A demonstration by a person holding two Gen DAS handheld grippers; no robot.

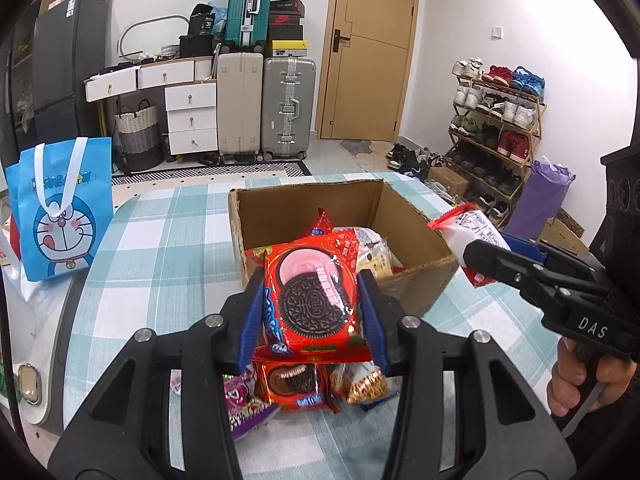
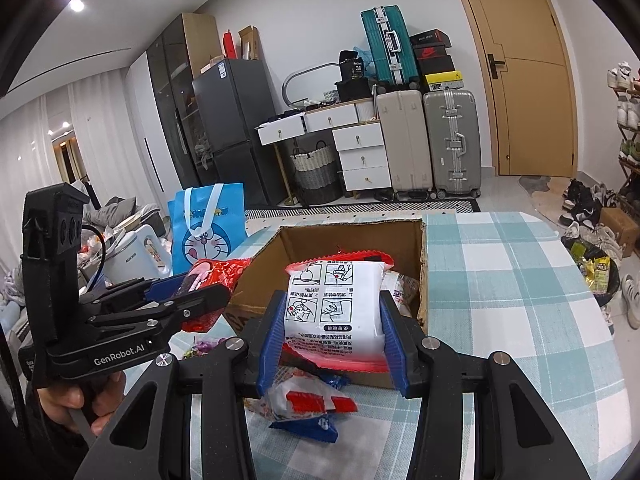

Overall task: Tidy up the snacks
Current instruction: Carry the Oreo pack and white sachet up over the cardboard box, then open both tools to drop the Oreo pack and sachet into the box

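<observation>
so the table (image 1: pixel 160 240) has a teal and white checked cloth on it. sitting right on the cloth: an open cardboard box (image 1: pixel 408 216) toward the far side, a blue Doraemon tote bag (image 1: pixel 60 216) standing upright at the left edge, and a loose pile of snack packets (image 1: pixel 304 392) just in front of the box, including a red Oreo pack (image 1: pixel 294 386), a purple packet (image 1: pixel 240 404) and a blue-and-white wrapper (image 2: pixel 308 424)
</observation>
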